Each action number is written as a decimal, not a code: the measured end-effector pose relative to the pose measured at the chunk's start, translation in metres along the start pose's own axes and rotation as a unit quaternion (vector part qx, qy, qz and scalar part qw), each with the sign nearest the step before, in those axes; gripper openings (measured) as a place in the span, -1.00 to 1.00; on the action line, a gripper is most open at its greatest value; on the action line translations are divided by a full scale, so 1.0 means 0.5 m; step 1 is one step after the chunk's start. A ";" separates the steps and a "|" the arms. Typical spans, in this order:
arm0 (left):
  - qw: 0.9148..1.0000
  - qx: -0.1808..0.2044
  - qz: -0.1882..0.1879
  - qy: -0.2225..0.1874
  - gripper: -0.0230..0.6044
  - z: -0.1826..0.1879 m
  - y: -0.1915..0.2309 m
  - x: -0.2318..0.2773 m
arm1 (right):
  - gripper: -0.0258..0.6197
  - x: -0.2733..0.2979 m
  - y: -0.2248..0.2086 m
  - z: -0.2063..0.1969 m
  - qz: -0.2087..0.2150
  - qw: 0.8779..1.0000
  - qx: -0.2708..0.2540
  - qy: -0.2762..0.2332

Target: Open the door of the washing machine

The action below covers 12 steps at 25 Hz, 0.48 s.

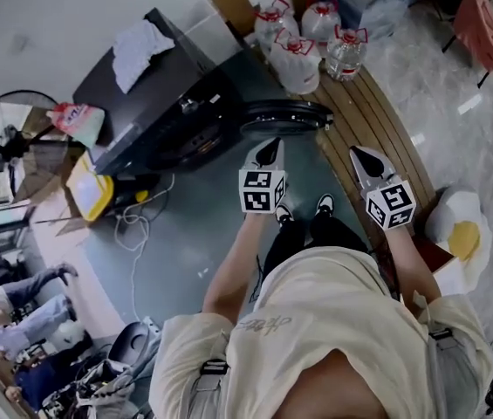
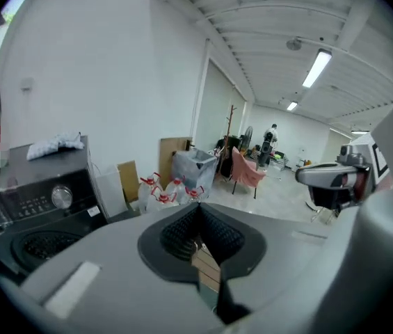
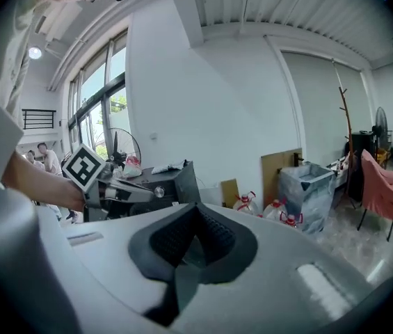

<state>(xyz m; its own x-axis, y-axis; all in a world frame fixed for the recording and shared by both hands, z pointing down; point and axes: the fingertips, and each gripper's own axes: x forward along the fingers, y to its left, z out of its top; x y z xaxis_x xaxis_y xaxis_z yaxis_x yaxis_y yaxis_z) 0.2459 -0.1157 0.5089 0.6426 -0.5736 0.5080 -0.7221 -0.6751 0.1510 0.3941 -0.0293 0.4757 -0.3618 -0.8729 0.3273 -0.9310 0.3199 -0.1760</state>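
Upper centre, the black front-loading washing machine (image 1: 163,103) has its round dark door (image 1: 285,117) open. The grey left gripper (image 1: 268,152) and right gripper (image 1: 362,158) are pinched closed, empty.

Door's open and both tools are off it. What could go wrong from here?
1. The open door juts out just ahead of the shoes; a step forward could knock it.
2. The jugs stand close beyond the door; swinging it wider might hit them.
3. A loose cable lies on the floor to the person's left; stepping that way risks a trip.
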 end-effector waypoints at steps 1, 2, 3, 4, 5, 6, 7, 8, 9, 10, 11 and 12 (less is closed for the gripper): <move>1.000 0.002 0.003 -0.015 -0.88 0.022 0.003 -0.025 | -0.92 0.006 0.006 0.017 0.004 1.000 -0.004 -0.008; 1.000 0.004 0.008 -0.030 -0.88 0.044 0.007 -0.051 | -0.92 0.012 0.013 0.034 0.007 1.000 -0.007 -0.017; 0.999 0.007 0.013 -0.043 -0.88 0.063 0.011 -0.077 | -0.92 0.016 0.021 0.051 0.011 1.000 -0.010 -0.025; 0.998 0.012 0.020 -0.053 -0.88 0.080 0.015 -0.101 | -0.92 0.019 0.029 0.067 0.014 0.999 -0.014 -0.032; 0.998 0.017 0.027 -0.062 -0.88 0.095 0.019 -0.124 | -0.92 0.020 0.037 0.085 0.017 0.999 -0.019 -0.040; 0.997 0.022 0.033 -0.070 -0.87 0.109 0.023 -0.145 | -0.92 0.021 0.045 0.105 0.019 0.998 -0.025 -0.049; 0.996 0.026 0.039 -0.079 -0.87 0.123 0.029 -0.163 | -0.92 0.022 0.053 0.126 0.022 0.997 -0.032 -0.059; 0.995 0.028 0.043 -0.086 -0.87 0.136 0.035 -0.181 | -0.92 0.021 0.063 0.146 0.025 0.997 -0.039 -0.070; 0.994 0.030 0.047 -0.093 -0.87 0.147 0.040 -0.199 | -0.92 0.019 0.073 0.165 0.028 0.995 -0.046 -0.079; 0.993 0.031 0.050 -0.099 -0.87 0.157 0.045 -0.215 | -0.92 0.016 0.083 0.182 0.032 0.994 -0.053 -0.087; 0.992 0.033 0.054 -0.106 -0.87 0.168 0.049 -0.229 | -0.92 0.012 0.091 0.198 0.035 0.993 -0.061 -0.094; 0.991 0.034 0.058 -0.115 -0.87 0.181 0.053 -0.243 | -0.92 0.008 0.097 0.214 0.037 0.992 -0.068 -0.100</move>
<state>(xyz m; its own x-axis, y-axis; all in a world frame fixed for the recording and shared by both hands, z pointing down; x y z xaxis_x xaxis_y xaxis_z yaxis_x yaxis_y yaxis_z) 0.1717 -0.1057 0.3746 0.6039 -0.7341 0.3106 -0.7801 -0.6243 0.0414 0.3528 -0.0569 0.3693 -0.4250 -0.8966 0.1243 -0.9052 0.4207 -0.0606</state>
